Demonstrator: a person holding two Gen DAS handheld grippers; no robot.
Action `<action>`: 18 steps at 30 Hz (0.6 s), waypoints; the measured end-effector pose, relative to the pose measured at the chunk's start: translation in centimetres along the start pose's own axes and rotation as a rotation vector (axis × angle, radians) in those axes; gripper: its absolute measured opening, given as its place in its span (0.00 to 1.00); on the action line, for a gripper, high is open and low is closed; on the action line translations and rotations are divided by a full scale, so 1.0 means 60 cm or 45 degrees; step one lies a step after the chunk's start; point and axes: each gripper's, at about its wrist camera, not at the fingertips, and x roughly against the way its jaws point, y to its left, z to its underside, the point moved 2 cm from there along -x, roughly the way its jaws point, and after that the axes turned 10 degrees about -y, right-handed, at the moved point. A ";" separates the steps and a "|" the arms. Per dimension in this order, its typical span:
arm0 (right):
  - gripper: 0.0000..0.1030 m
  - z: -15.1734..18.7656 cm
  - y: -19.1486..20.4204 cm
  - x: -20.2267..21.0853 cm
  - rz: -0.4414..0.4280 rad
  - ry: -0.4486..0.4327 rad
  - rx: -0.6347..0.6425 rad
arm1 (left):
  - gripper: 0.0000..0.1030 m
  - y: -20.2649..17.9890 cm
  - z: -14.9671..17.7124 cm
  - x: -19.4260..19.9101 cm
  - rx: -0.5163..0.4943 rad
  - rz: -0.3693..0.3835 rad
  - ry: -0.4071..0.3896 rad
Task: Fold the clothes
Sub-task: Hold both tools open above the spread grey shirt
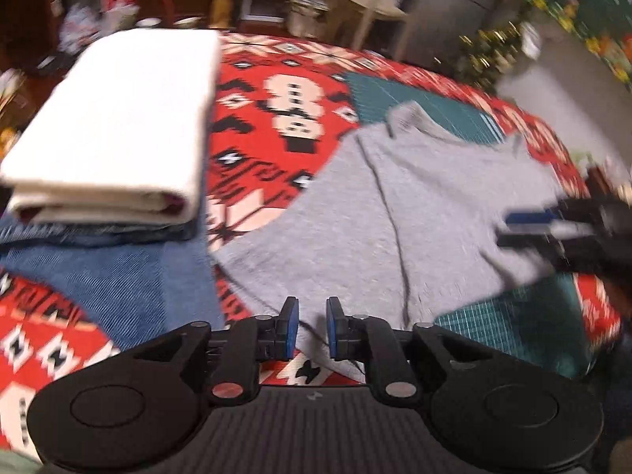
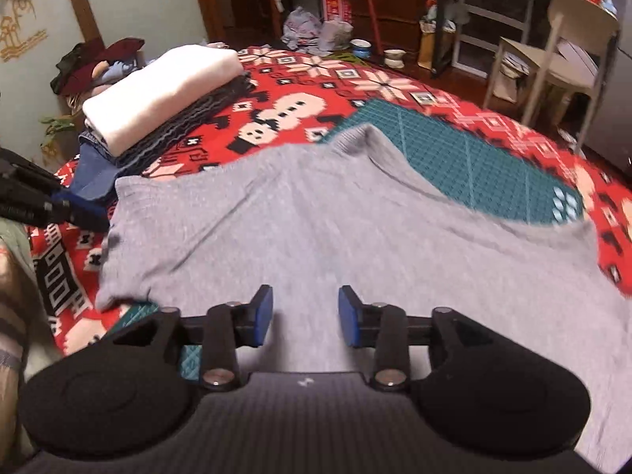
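Note:
A grey garment (image 1: 414,205) (image 2: 316,217) lies spread over a green cutting mat (image 2: 454,158) on a red patterned cloth (image 2: 300,79). My left gripper (image 1: 312,308) hovers over the garment's near edge. Its blue pads stand a narrow gap apart, and only a thin dark thread crosses that gap. My right gripper (image 2: 304,296) is open above the garment's middle with nothing between its pads. It also shows blurred at the right of the left wrist view (image 1: 529,225). The left gripper (image 2: 79,213) appears at the left edge of the right wrist view.
A folded stack stands at the left: a white piece (image 1: 118,118) (image 2: 158,87) on dark items and blue jeans (image 1: 118,268). A loose clothes pile (image 2: 91,63) lies beyond it. A chair (image 2: 553,51) and floor clutter (image 2: 316,27) stand past the table's far edge.

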 end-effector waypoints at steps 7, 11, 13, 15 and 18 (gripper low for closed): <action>0.48 0.020 -0.019 0.038 0.014 -0.045 -0.225 | 0.37 0.002 0.014 0.003 0.083 -0.098 0.025; 0.48 0.025 -0.019 0.047 0.022 -0.076 -0.275 | 0.25 0.005 0.014 -0.007 0.114 -0.132 0.013; 0.48 0.027 -0.014 0.043 0.004 -0.056 -0.282 | 0.24 0.011 0.009 -0.008 0.168 -0.108 -0.001; 0.48 0.030 -0.006 0.040 -0.008 -0.045 -0.268 | 0.19 0.015 0.005 -0.012 0.231 -0.070 0.016; 0.48 0.032 0.002 0.036 -0.028 -0.033 -0.266 | 0.18 0.021 0.010 -0.017 0.331 -0.008 0.088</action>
